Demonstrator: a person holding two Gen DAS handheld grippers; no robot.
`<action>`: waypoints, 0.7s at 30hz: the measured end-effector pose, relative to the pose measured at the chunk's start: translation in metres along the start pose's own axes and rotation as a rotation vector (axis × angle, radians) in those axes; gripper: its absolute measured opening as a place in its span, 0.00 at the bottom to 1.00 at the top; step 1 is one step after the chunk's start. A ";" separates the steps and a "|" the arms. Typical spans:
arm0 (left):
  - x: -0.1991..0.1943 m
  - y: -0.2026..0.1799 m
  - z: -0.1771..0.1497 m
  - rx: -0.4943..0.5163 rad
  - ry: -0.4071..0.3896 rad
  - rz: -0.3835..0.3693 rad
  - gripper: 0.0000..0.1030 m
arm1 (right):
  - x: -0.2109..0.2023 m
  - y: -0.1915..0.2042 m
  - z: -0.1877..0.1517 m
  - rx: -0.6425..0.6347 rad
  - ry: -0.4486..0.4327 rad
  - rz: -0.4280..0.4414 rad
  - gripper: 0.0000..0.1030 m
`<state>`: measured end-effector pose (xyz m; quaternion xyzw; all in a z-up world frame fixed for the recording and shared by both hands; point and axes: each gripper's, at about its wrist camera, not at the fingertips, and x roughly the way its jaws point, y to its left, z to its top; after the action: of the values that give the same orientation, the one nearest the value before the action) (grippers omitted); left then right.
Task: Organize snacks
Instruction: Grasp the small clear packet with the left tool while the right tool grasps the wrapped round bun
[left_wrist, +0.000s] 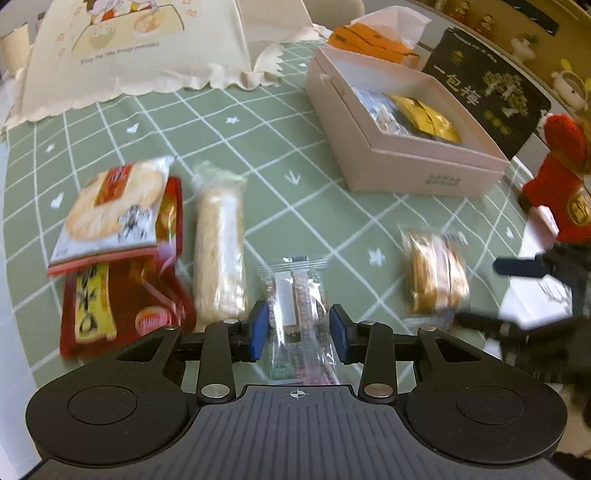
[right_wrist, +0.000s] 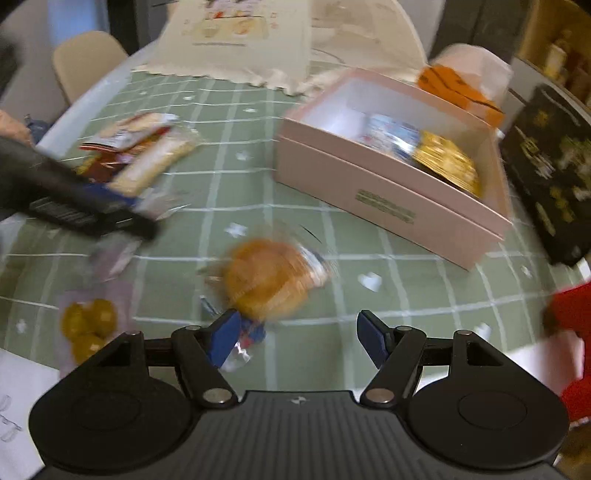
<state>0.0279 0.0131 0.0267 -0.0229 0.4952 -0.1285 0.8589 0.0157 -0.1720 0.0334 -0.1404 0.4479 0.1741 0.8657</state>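
Note:
My left gripper (left_wrist: 299, 332) hangs low over the green checked cloth. A clear-wrapped snack bar (left_wrist: 297, 310) lies between its blue pads, which stand at the wrapper's two sides without squeezing the bar. My right gripper (right_wrist: 299, 339) is open, and a round golden cake packet (right_wrist: 269, 280) lies just ahead of it with its wrapper tail by the left pad. The same packet (left_wrist: 436, 277) shows in the left wrist view, beside the right gripper's dark fingers (left_wrist: 517, 266). The open pink box (left_wrist: 406, 166) (right_wrist: 369, 192) holds a silver-blue packet (left_wrist: 380, 107) and a gold one (left_wrist: 428, 118).
A rice cracker packet (left_wrist: 114, 206), a red packet (left_wrist: 122, 314) and a long pale roll (left_wrist: 219, 251) lie at the left. A packet of yellow sweets (right_wrist: 88, 325) sits near the front. A red plush toy (left_wrist: 561, 184), a black box (left_wrist: 487, 88) and a cream bag (left_wrist: 129, 48) ring the cloth.

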 end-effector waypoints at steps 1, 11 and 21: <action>0.000 -0.001 -0.001 0.000 -0.008 0.004 0.42 | -0.001 -0.007 -0.001 0.023 0.008 -0.010 0.67; 0.012 -0.032 -0.004 0.133 -0.045 0.080 0.58 | -0.013 -0.024 0.008 0.236 -0.018 0.116 0.67; 0.009 -0.022 0.002 0.056 -0.011 0.042 0.58 | 0.032 -0.010 0.039 0.269 0.055 0.144 0.53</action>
<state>0.0292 -0.0103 0.0240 0.0110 0.4872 -0.1244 0.8643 0.0651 -0.1601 0.0297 0.0046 0.4994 0.1702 0.8495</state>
